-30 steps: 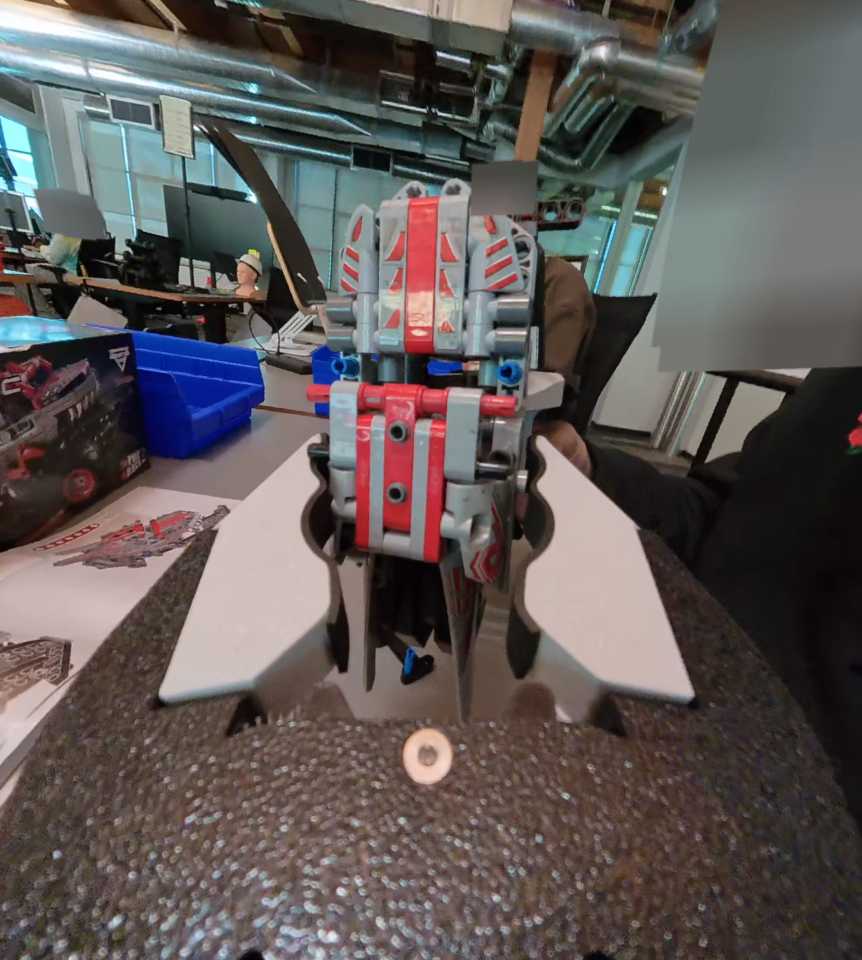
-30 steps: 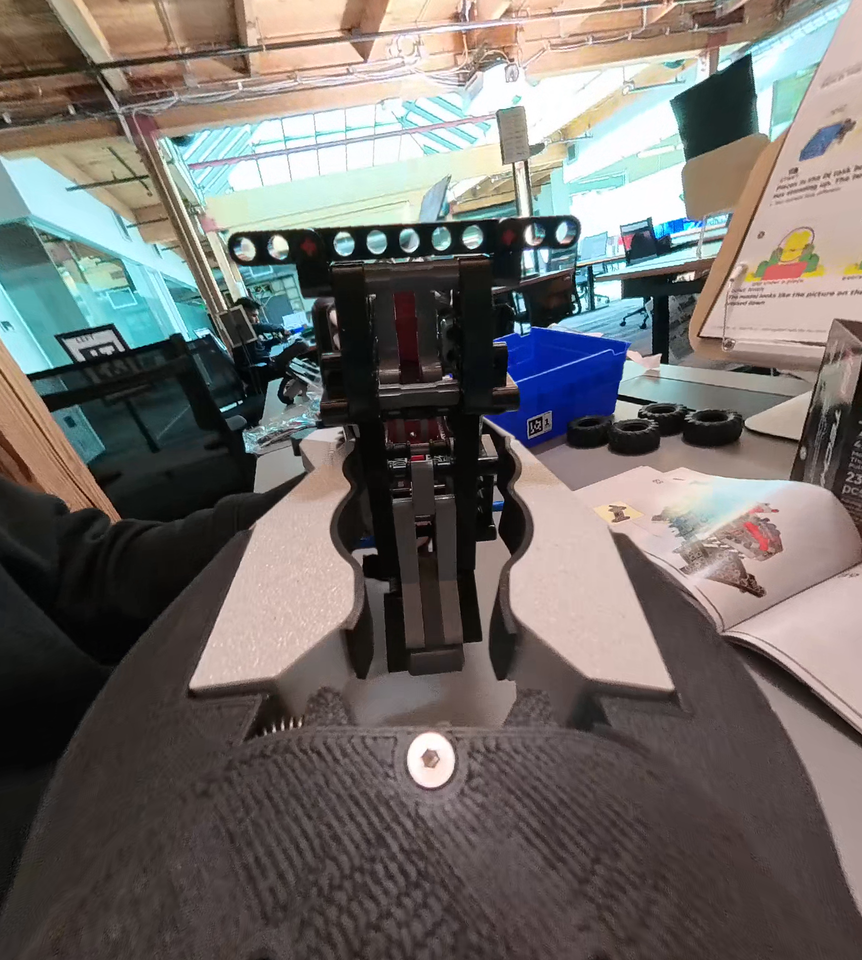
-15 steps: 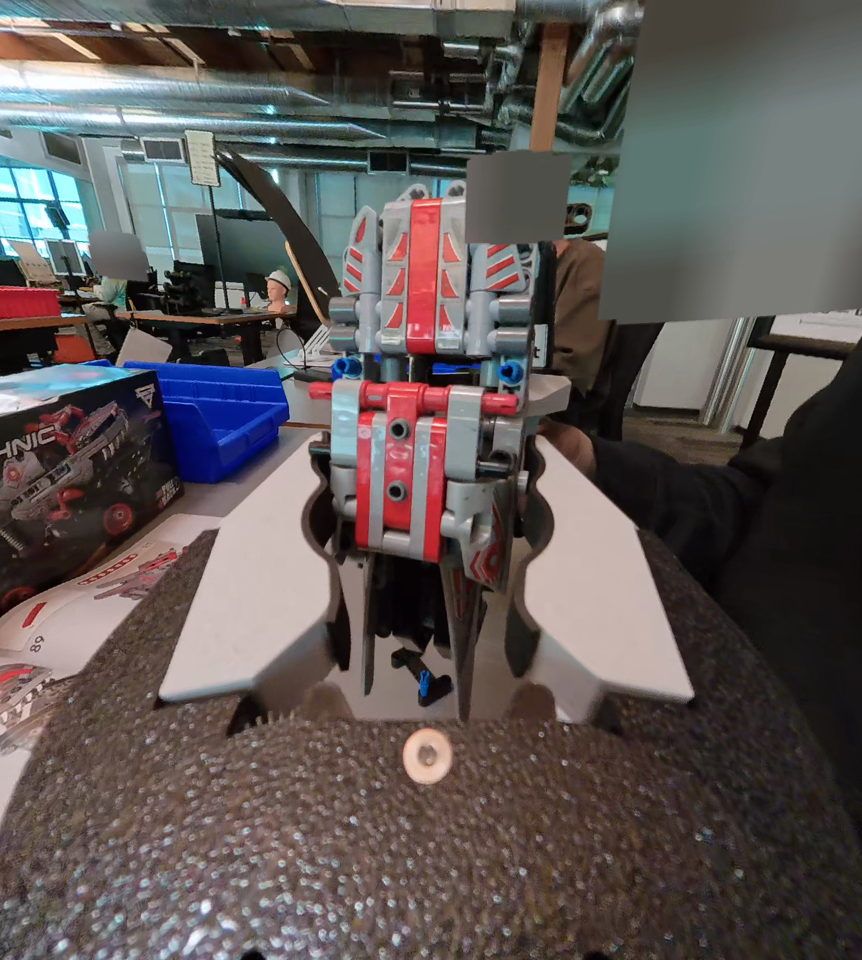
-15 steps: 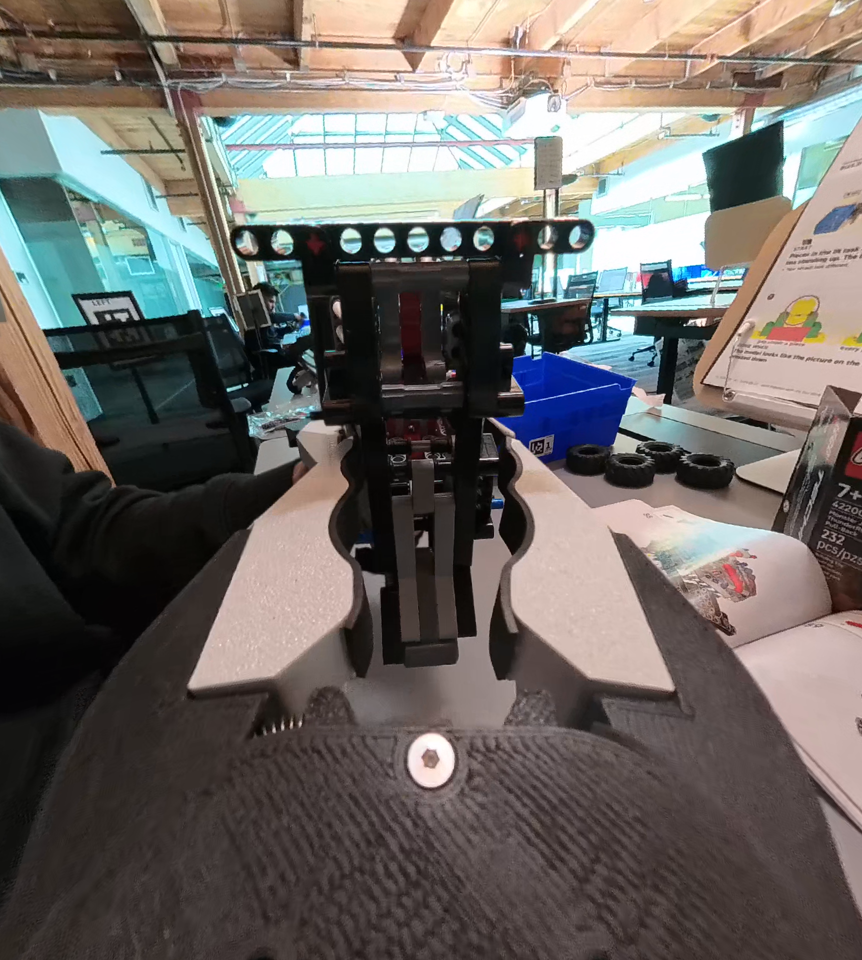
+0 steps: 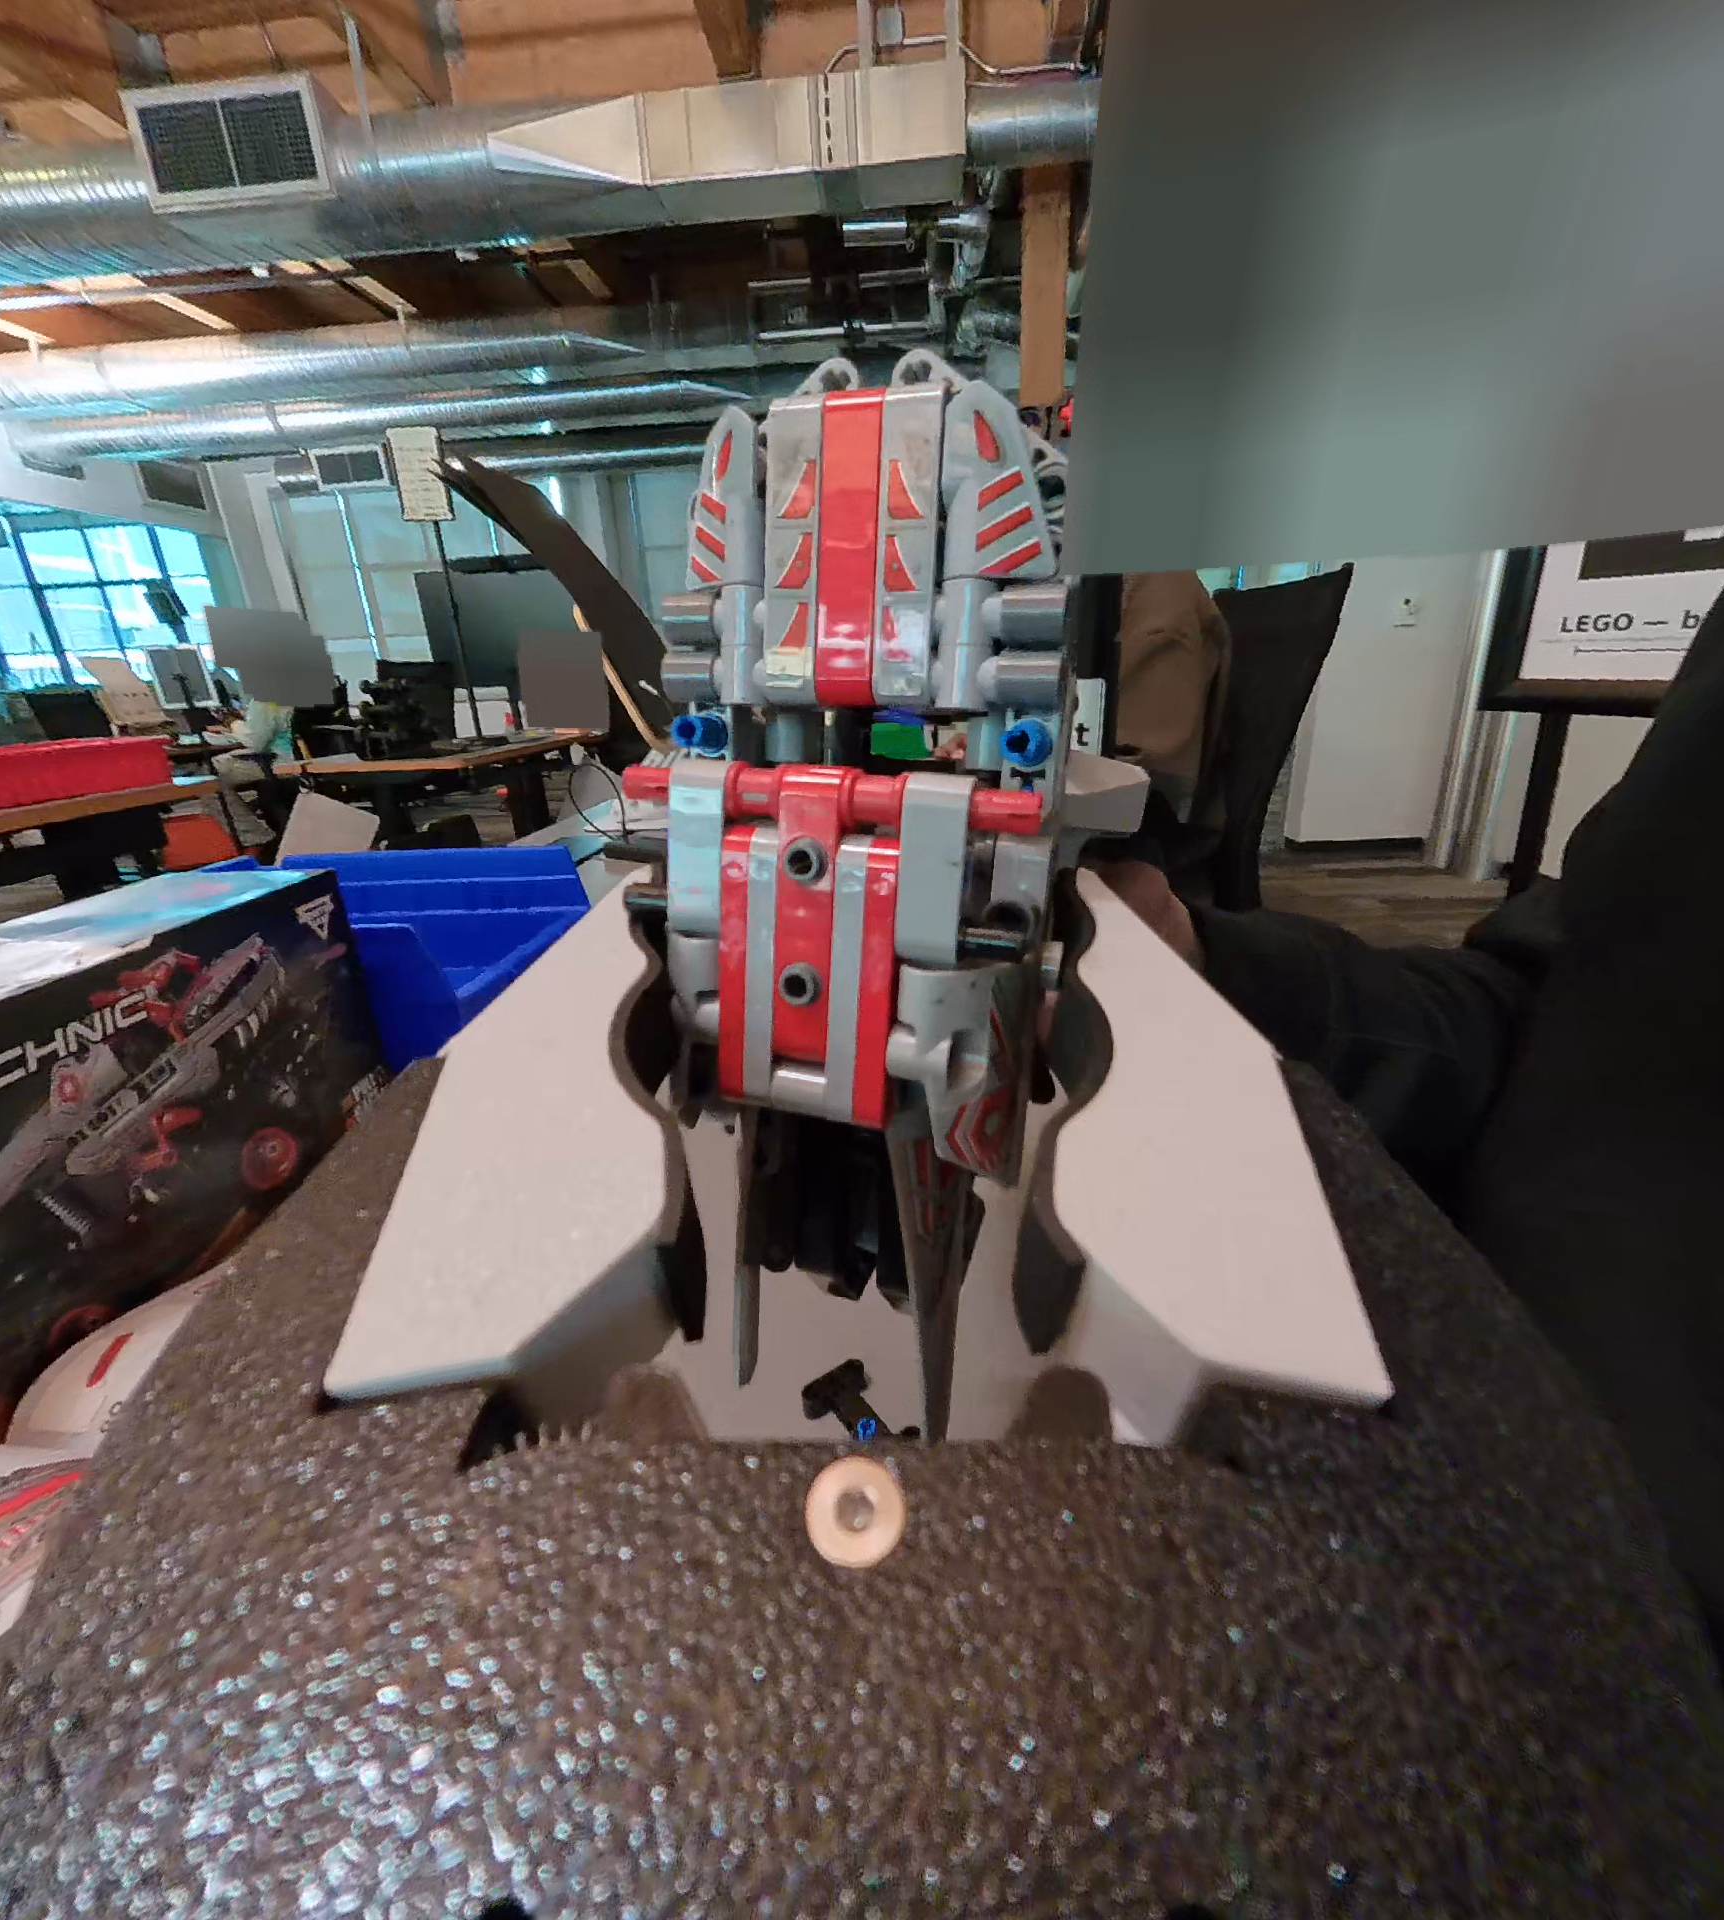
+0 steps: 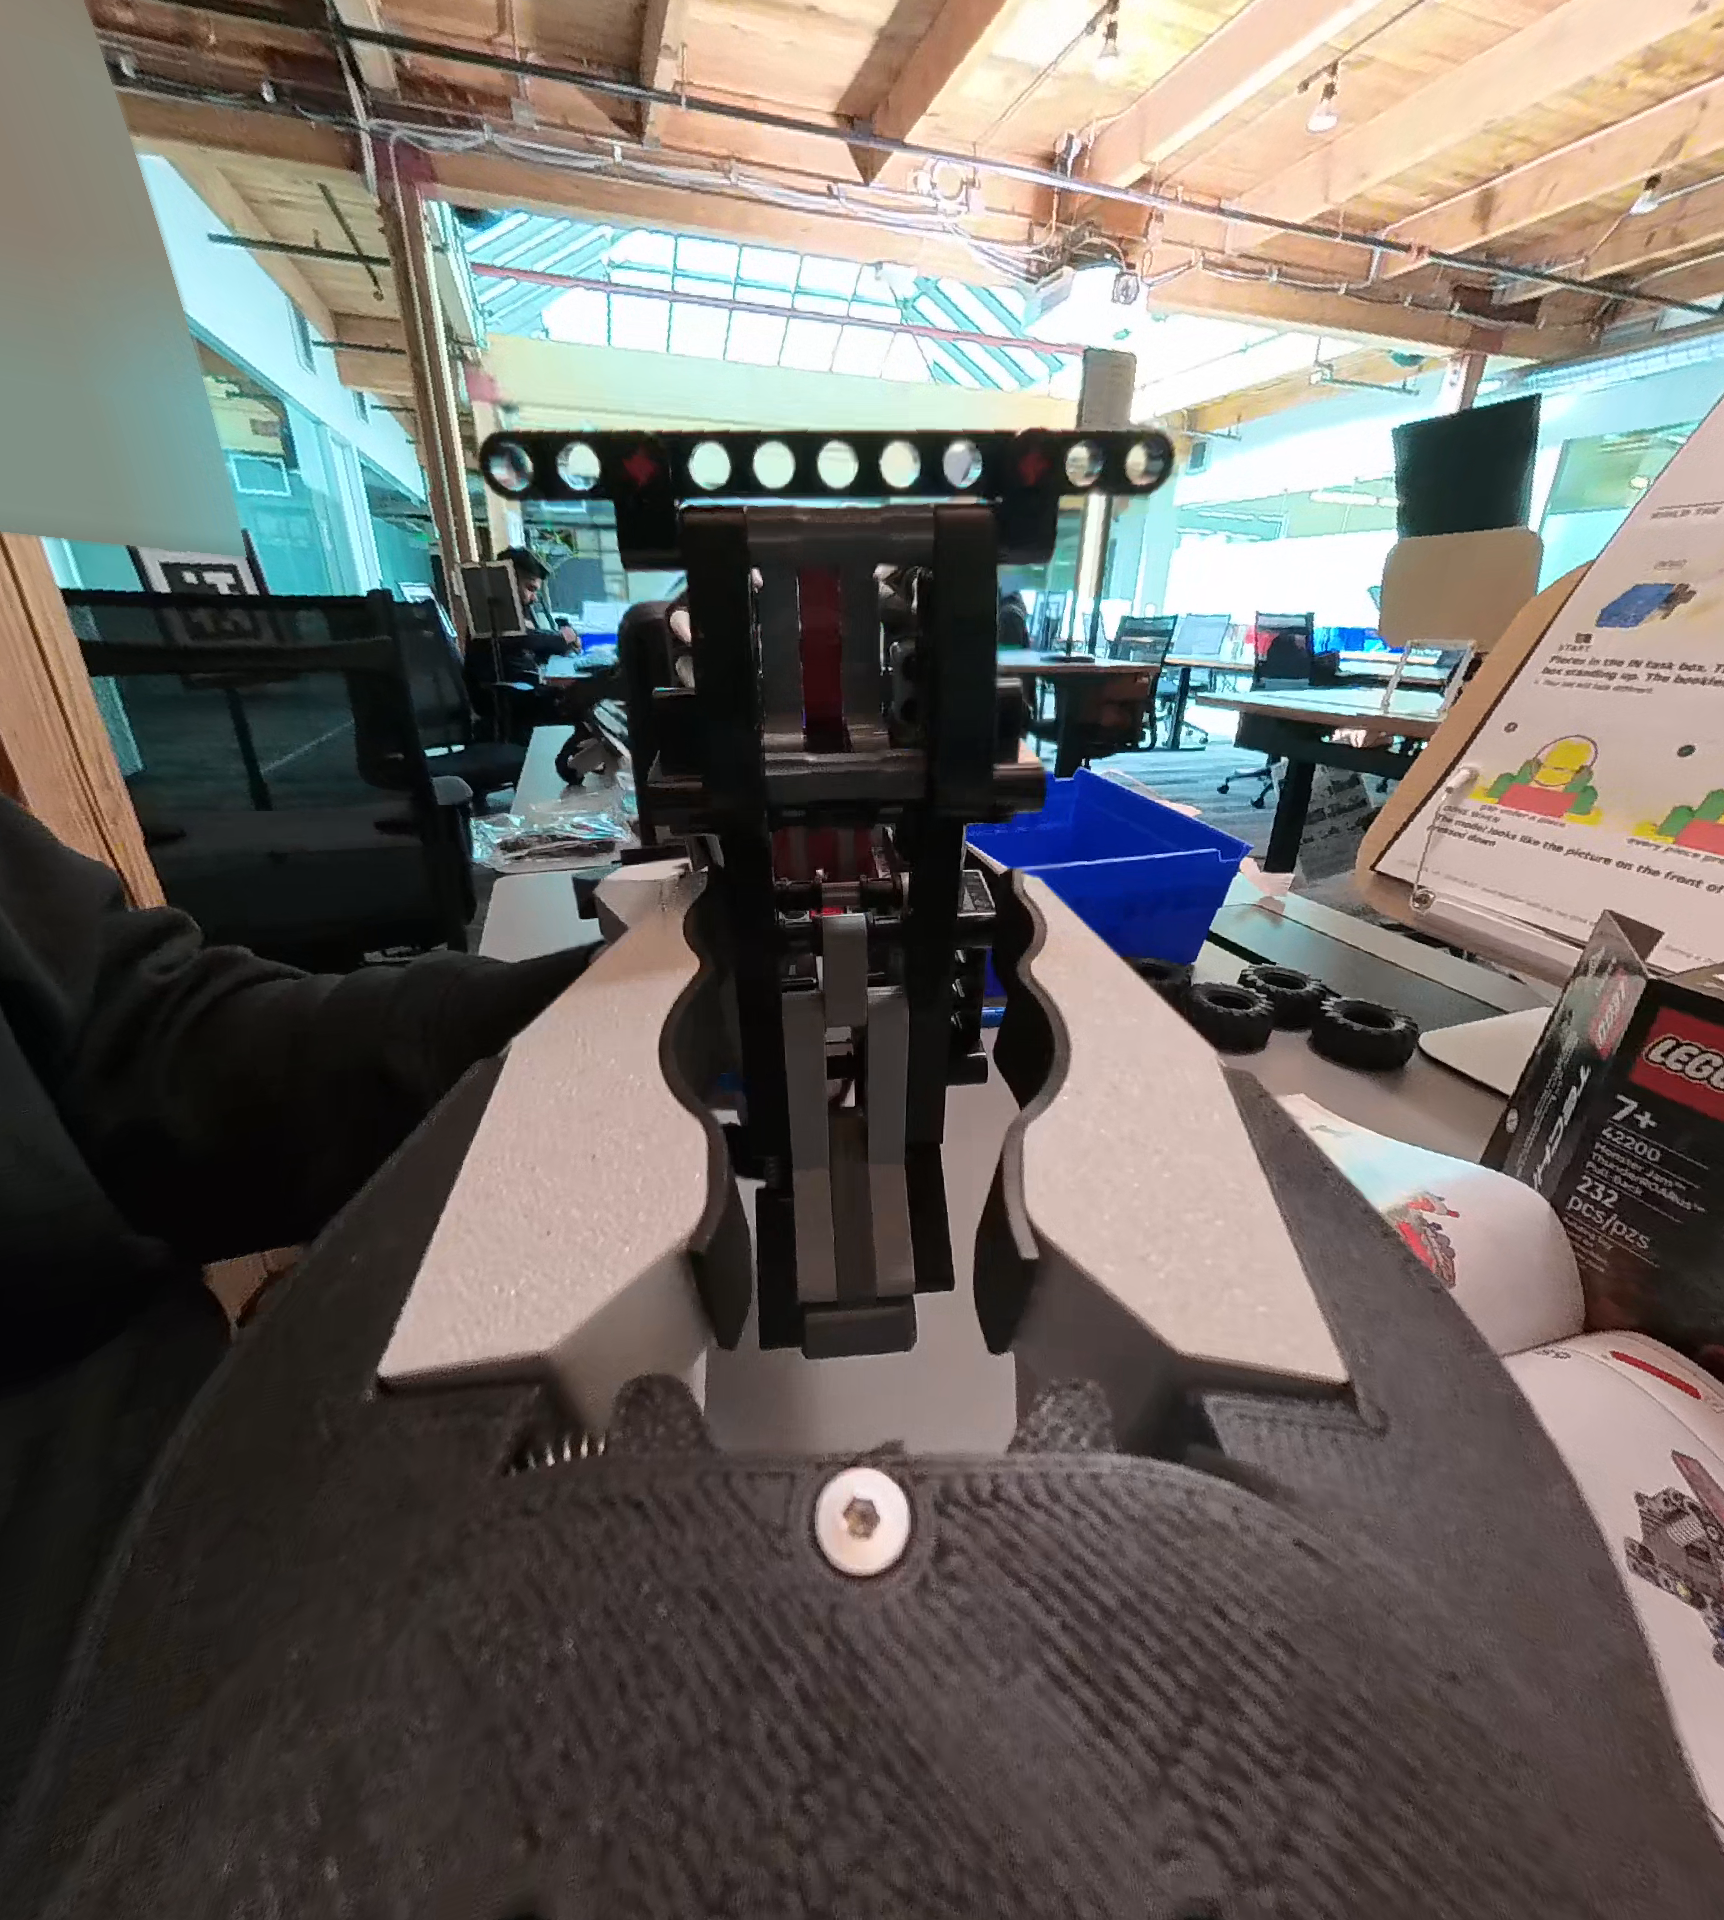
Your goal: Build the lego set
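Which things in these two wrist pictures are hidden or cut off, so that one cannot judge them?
- Left wrist view: the grey-and-red lego model, lower part hidden between the left gripper fingers.
- Right wrist view: black rubber tyres, partly hidden behind the right gripper; their number is unclear.
- Both views: the open instruction booklet, cut by edges.

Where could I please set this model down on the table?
A strip of bare tabletop shows between the tyres and the open booklet. Beside the box and blue bin it is crowded.
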Motion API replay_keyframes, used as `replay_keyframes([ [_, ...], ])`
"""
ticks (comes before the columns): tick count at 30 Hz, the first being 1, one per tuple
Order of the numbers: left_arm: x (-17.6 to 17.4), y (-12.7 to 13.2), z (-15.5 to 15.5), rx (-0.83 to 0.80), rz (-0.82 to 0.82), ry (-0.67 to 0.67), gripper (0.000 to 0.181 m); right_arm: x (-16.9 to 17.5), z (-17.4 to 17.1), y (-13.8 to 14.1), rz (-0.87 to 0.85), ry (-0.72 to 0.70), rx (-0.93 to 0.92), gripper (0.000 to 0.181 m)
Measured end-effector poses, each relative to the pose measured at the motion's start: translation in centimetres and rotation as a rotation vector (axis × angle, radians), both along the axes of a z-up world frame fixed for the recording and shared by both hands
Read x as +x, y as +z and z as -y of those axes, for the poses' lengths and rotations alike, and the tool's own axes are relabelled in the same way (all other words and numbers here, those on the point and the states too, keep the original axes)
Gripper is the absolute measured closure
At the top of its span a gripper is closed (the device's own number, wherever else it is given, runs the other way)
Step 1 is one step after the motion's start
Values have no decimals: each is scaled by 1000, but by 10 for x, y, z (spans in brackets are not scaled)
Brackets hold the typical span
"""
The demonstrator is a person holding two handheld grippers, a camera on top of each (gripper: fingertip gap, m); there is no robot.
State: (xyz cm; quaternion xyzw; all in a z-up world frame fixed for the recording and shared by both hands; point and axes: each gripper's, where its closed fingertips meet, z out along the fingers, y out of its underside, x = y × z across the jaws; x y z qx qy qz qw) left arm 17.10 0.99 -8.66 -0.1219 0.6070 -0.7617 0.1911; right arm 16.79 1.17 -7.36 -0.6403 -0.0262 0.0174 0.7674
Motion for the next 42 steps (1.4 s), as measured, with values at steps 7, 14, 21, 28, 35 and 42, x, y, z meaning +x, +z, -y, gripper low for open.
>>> replay_keyframes([
  [7,0,-3,0,-3,-9,22,110,-2,-1,0,5,4,-30,131],
  [14,-1,-2,0,94,32,43,107,-4,1,-3,55,17,-25,130],
  [21,-9,-1,6,159,132,52,109,-14,5,0,181,42,-11,130],
  [28,-3,2,6,134,18,61,110,-7,6,4,34,59,49,130],
  [35,1,1,8,54,-44,63,110,-1,6,6,-76,75,70,130],
  [42,-7,1,9,121,137,60,110,-10,8,1,102,73,53,130],
])
